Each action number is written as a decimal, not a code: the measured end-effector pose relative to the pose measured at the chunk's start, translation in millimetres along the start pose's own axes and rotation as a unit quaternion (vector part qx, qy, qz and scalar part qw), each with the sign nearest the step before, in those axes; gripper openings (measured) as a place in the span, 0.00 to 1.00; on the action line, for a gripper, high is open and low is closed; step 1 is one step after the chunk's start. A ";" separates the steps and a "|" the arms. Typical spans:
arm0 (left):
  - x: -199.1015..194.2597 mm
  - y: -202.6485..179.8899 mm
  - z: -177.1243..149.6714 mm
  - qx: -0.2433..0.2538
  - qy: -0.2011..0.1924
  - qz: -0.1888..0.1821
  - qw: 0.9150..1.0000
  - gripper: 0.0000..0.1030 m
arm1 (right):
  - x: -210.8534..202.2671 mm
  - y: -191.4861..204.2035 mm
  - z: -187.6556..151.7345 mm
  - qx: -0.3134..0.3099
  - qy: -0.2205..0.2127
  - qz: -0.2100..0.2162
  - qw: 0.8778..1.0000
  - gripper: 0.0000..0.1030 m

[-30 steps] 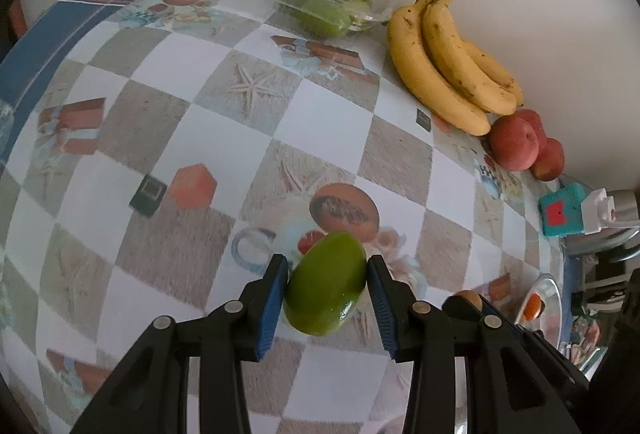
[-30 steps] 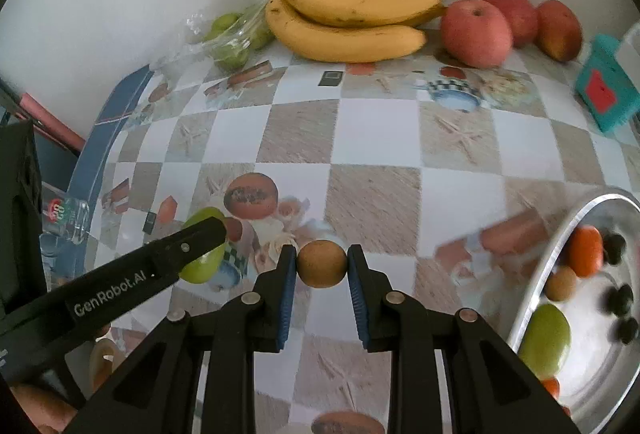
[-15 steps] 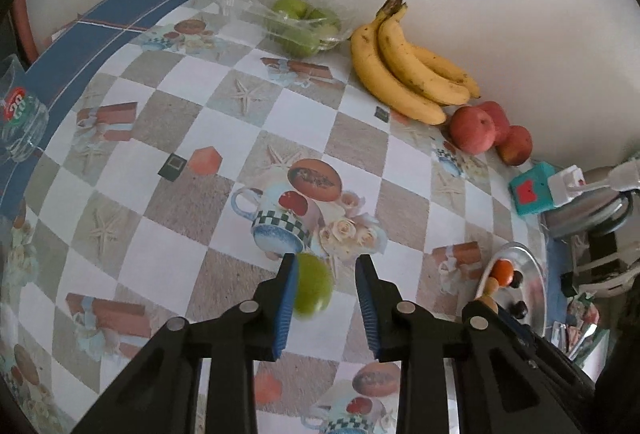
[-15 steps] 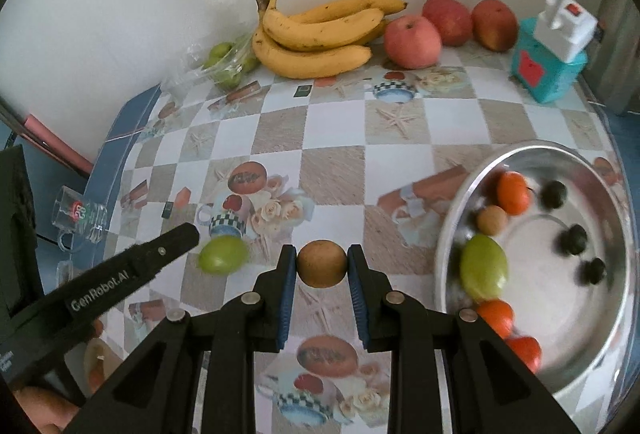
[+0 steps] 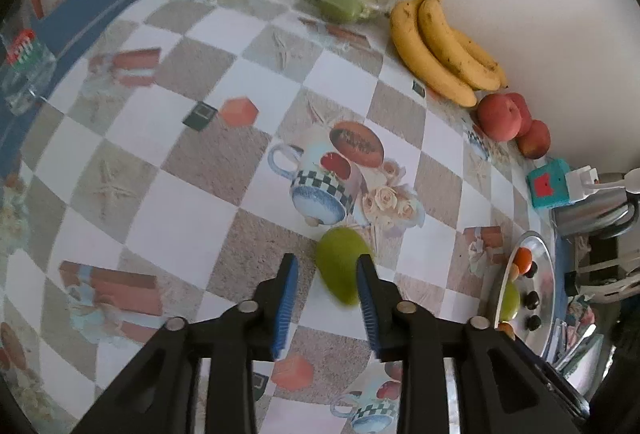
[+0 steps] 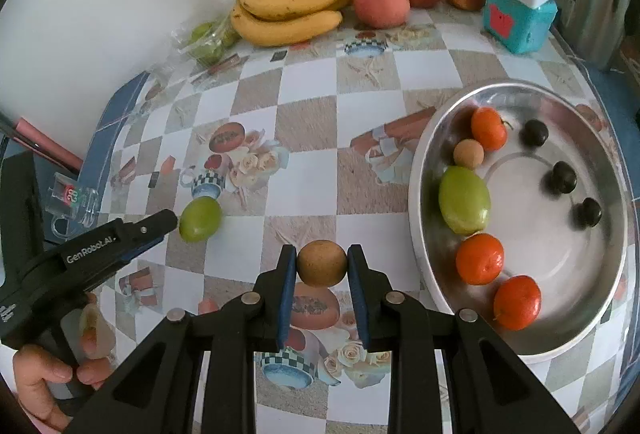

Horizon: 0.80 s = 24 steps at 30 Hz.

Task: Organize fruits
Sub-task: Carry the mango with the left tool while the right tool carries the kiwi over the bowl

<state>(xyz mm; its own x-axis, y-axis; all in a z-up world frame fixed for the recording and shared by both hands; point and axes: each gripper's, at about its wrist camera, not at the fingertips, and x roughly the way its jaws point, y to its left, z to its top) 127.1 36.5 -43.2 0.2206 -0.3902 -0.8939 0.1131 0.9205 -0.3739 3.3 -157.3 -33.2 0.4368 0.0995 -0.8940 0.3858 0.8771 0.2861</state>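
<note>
Right hand-held gripper (image 6: 322,266) clamping (tightly) brown fruit (image 6: 322,263)

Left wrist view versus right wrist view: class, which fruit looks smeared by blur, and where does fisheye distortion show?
Left wrist view: the green fruit is smeared and the checked tablecloth bulges. Right wrist view: the brown fruit is sharp, while the metal bowl stretches oval.

the green fruit (image 5: 340,266) is motion-blurred and partly behind a finger (image 5: 366,298), while the metal bowl (image 5: 546,298) is largely hidden in the left view.
</note>
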 end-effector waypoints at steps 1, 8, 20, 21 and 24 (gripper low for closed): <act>1.5 -0.4 0.6 0.000 0.001 -0.003 1.000 0.57 | 0.1 -0.1 -0.4 0.000 0.001 -0.001 1.000 0.26; 22.1 -17.3 -3.6 0.033 0.023 0.004 0.999 0.59 | 1.9 -5.5 0.6 0.008 0.006 -0.001 1.000 0.26; 36.6 -19.4 -5.9 0.035 0.031 0.013 0.999 0.39 | 1.5 -7.1 1.1 0.011 0.008 0.002 1.000 0.26; 35.6 -19.8 -5.9 0.035 0.032 0.014 0.999 0.39 | 1.4 -7.7 0.9 0.012 0.008 0.002 1.000 0.26; 31.3 -21.2 -6.1 0.037 0.031 0.013 0.999 0.39 | 0.7 -9.0 0.6 0.015 0.007 0.001 1.000 0.26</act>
<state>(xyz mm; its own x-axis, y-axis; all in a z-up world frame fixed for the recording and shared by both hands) 125.8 5.0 -64.8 0.1642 -0.3628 -0.9173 0.1791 0.9254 -0.3340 0.6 -165.4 -36.2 0.4270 0.1083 -0.8978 0.4088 0.8625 0.2984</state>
